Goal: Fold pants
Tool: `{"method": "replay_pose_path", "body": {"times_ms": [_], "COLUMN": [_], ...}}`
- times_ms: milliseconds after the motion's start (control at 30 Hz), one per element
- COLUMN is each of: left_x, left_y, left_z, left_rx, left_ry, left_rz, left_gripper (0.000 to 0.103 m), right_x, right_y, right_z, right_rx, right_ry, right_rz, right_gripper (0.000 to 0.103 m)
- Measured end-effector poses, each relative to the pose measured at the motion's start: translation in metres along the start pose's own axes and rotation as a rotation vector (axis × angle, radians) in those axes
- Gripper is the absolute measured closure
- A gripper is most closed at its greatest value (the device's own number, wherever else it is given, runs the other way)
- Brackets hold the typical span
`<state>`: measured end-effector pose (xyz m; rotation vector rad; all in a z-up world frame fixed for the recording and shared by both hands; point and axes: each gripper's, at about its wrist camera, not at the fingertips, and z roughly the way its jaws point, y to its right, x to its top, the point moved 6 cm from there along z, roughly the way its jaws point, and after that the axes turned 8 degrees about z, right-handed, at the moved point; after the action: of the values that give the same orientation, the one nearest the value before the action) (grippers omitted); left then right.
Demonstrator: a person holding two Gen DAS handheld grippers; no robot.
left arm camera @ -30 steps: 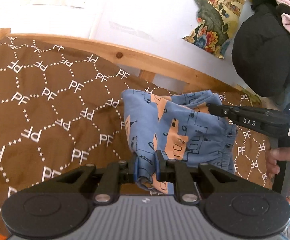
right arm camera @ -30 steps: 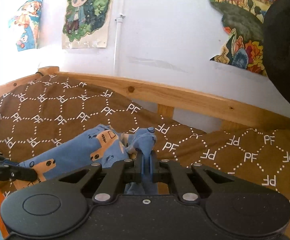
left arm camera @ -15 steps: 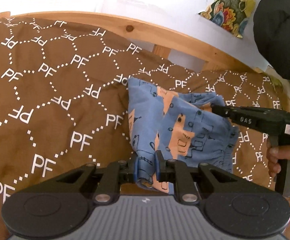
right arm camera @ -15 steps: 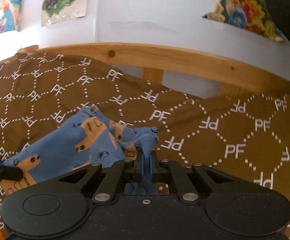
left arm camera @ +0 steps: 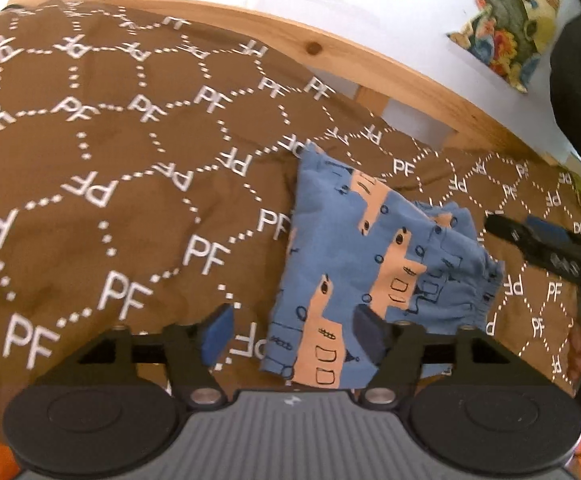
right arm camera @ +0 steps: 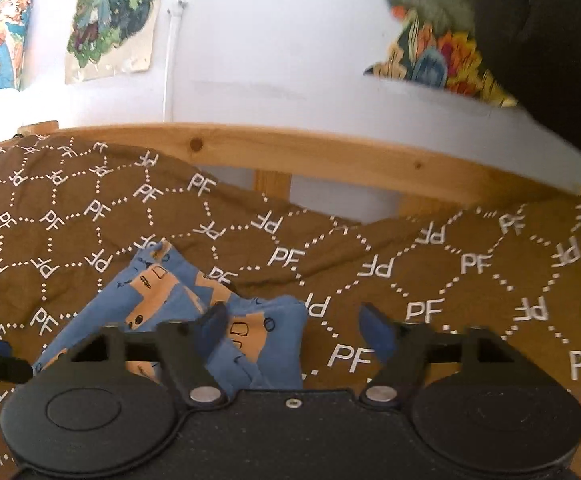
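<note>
Folded on a brown bedspread (left arm camera: 90, 152) patterned with white dotted hexagons and "PF" letters: blue pants (left arm camera: 374, 264) printed with orange vehicles, near a pale wooden bed rail (right arm camera: 330, 156). Spreading wide over the near hem, left gripper (left arm camera: 294, 334), pads off the cloth. Likewise opening beside the bundle, right gripper (right arm camera: 294, 332), nothing pinched.

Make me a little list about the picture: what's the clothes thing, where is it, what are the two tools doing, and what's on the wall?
clothes: blue pants with orange shapes, folded small
where: lying on the brown bedspread with white PF letters
left tool: jaws opening, pants' near edge between them, not pinched
right tool: jaws opening, pants' corner between them, not pinched
behind: wooden bed rail
wall: cartoon posters
</note>
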<state>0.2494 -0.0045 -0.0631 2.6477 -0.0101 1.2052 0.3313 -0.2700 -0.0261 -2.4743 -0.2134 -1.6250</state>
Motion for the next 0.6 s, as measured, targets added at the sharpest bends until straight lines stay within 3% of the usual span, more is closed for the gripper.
{"method": "replay_pose_path", "body": {"times_ms": [67,133,467,600], "left_x": [-0.005,-0.011,-0.029,-0.039], "left_y": [-0.002,-0.003,0.008,0.014], "left_z": [-0.007,-0.015,-0.041,-0.056], "left_rx": [0.017,0.031,0.094,0.132], "left_ry": [0.006,0.026,0.058,0.057], "left_rz": [-0.008,0.003,0.08,0.135], "left_gripper": [0.005,0.001,0.0,0.0], "right_x": [-0.007,-0.017,-0.032,-0.033], "right_y": [-0.004,-0.008,-0.025,-0.018], "right_z": [-0.012,-0.022,-0.059,-0.054], "right_rx": [0.043,0.059,0.044,-0.039], "right_ry": [0.006,0.006,0.101,0.127], "right_rz": [0.012,0.024,0.041,0.051], "right_gripper": [0.002,0.001,0.001,0.001]}}
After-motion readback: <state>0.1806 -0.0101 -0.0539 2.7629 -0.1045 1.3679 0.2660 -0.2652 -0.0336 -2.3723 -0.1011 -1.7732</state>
